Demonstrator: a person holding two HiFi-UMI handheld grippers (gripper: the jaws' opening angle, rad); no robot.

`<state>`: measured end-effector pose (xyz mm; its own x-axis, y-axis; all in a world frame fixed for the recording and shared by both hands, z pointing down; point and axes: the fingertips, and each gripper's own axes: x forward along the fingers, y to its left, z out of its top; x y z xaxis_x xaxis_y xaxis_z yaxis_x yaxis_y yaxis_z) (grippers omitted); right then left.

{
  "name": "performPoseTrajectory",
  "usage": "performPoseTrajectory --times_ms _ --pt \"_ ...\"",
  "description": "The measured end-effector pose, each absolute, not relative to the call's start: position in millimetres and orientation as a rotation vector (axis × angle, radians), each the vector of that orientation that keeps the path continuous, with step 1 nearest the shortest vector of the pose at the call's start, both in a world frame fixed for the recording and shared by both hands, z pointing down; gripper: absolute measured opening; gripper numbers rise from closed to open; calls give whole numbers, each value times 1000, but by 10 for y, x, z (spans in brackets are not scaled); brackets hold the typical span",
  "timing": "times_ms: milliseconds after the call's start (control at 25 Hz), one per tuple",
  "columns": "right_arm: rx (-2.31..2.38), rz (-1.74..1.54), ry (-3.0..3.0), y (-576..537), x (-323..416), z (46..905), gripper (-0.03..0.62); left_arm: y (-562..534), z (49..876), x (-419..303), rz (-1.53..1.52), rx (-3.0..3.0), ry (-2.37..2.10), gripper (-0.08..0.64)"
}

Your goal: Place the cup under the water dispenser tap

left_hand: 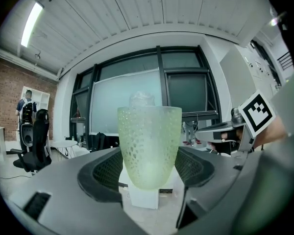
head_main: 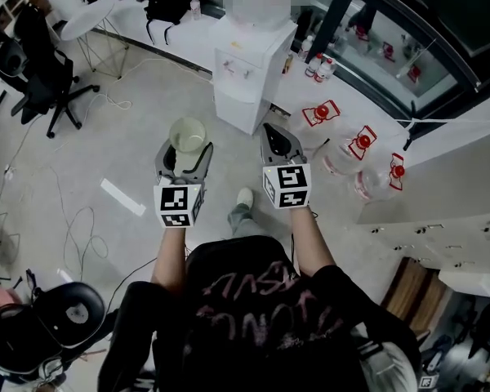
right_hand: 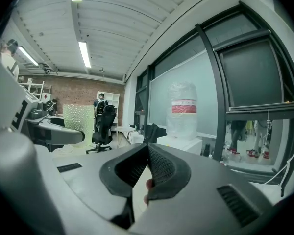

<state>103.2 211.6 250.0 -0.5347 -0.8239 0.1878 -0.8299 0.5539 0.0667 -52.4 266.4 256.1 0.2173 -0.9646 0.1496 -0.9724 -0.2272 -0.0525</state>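
The person's dark shirt with pink print point(head_main: 257, 300) fills the near edge of the head view, and both forearms reach away over the grey floor point(head_main: 131, 129). One shoe point(head_main: 244, 196) shows on the floor between the arms.

The left claw point(head_main: 184, 158) is clenched on the cup point(head_main: 188, 135), a pale green, see-through tumbler with a dimpled wall. In the left gripper view the cup point(left_hand: 149, 148) stands upright between the two jaws, whose ribbed pads press on its lower sides. It is carried in the air, well short of the water dispenser point(head_main: 245, 80).

Just right of it, the right claw point(head_main: 272, 133) is clenched on nothing: in the right gripper view its jaws meet at the tips. From that view the cup point(right_hand: 78, 117) shows at the left and the dispenser point(right_hand: 183, 142) ahead, a large water bottle point(right_hand: 182, 109) with a red band standing on top.

A white strip point(head_main: 122, 197) and loose cables point(head_main: 77, 227) lie on the floor to the left.

Farther off, the white dispenser stands on the floor by the far wall. To its right, several clear empty water bottles with red caps point(head_main: 359, 145) lie on the floor. At the far left are a black office chair point(head_main: 41, 80) and a round white table point(head_main: 90, 19).
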Motion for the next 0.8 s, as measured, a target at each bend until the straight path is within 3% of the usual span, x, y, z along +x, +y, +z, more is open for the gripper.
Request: performPoseTrajectory --times_ms 800 --pt "1285 138 -2585 72 781 3054 14 659 3015 -594 309 2395 -1849 341"
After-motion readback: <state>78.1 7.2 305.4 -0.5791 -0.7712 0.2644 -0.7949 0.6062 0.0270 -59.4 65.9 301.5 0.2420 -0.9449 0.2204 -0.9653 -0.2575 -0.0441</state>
